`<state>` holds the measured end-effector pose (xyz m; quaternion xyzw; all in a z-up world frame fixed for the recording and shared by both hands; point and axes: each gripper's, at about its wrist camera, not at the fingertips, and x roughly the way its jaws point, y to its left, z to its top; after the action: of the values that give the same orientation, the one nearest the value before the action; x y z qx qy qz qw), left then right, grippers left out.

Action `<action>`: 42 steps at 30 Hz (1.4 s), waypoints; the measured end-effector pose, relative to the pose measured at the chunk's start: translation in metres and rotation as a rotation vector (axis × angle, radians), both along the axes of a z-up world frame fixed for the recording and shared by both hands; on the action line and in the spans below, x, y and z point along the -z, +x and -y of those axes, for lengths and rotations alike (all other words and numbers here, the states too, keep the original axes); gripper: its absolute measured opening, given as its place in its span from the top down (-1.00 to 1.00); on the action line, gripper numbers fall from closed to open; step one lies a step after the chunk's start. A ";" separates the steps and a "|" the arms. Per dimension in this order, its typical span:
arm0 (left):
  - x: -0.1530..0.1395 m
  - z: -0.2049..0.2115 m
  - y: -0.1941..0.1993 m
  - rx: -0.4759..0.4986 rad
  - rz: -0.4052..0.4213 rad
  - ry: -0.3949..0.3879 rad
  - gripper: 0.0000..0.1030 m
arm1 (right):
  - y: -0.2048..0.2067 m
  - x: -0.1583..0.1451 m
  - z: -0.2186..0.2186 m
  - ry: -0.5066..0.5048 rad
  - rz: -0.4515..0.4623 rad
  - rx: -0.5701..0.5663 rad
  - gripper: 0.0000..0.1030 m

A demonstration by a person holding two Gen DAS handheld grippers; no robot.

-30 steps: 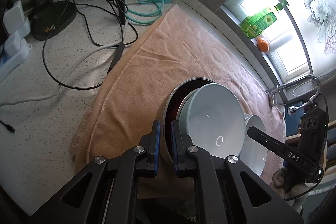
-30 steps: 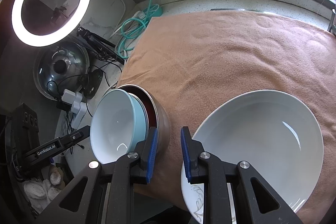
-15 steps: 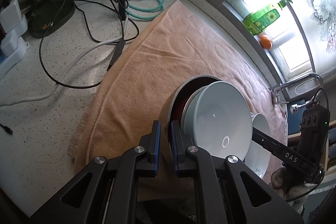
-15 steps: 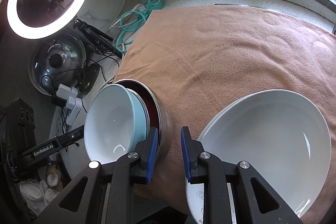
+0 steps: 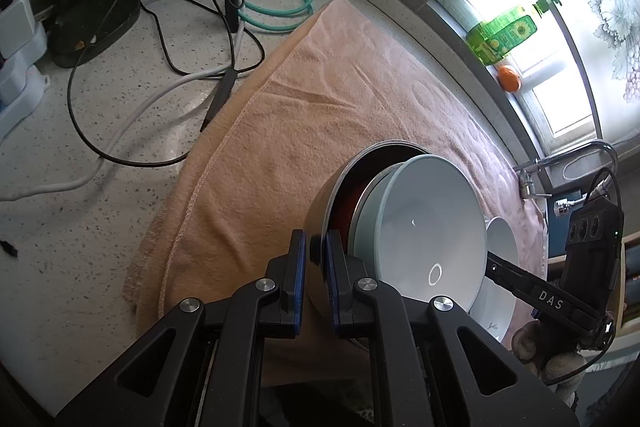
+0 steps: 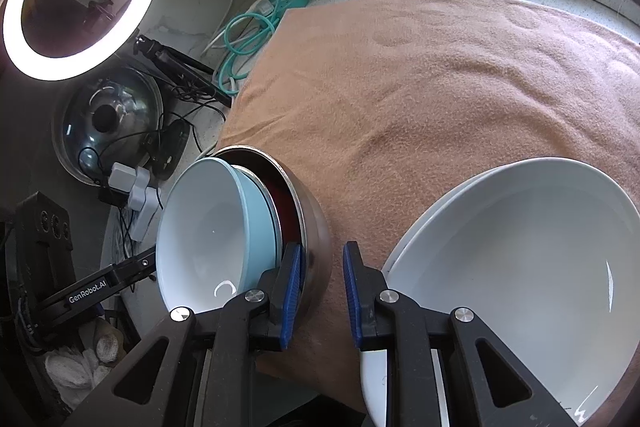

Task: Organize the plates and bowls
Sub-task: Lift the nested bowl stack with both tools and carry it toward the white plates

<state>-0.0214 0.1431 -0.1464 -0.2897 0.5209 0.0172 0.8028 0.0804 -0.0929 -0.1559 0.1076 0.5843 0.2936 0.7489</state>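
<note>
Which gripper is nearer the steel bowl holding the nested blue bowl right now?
Left. The left gripper is clamped on the steel bowl's rim. The right gripper is open beside the bowl's outer wall, by the white plate.

Left gripper [image 5: 316, 259] clamped narrow; right gripper [image 6: 320, 285] jaws apart, free.

Two matte black claws, left claw [image 5: 316, 259] and right claw [image 6: 322, 283], blue-padded fingers, silver round screws on angular arms, white "DAS" and "GenRobot.AI" lettering.
</note>
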 end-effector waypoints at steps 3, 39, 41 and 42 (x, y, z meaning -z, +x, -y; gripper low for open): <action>0.001 0.001 0.001 0.002 -0.002 0.000 0.84 | 0.001 0.001 -0.002 0.001 -0.003 -0.006 0.68; -0.012 0.007 0.003 0.019 0.021 0.037 0.84 | -0.002 -0.008 -0.002 0.006 0.003 0.010 0.82; -0.014 0.008 0.003 0.020 0.025 0.034 0.84 | -0.002 -0.010 0.000 0.011 0.004 0.016 0.82; -0.015 0.009 0.003 0.023 0.028 0.033 0.84 | -0.002 -0.011 0.002 0.014 0.004 0.018 0.82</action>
<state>-0.0185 0.1342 -0.1315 -0.2707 0.5123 0.0126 0.8149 0.0784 -0.0945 -0.1453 0.1175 0.5798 0.2910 0.7519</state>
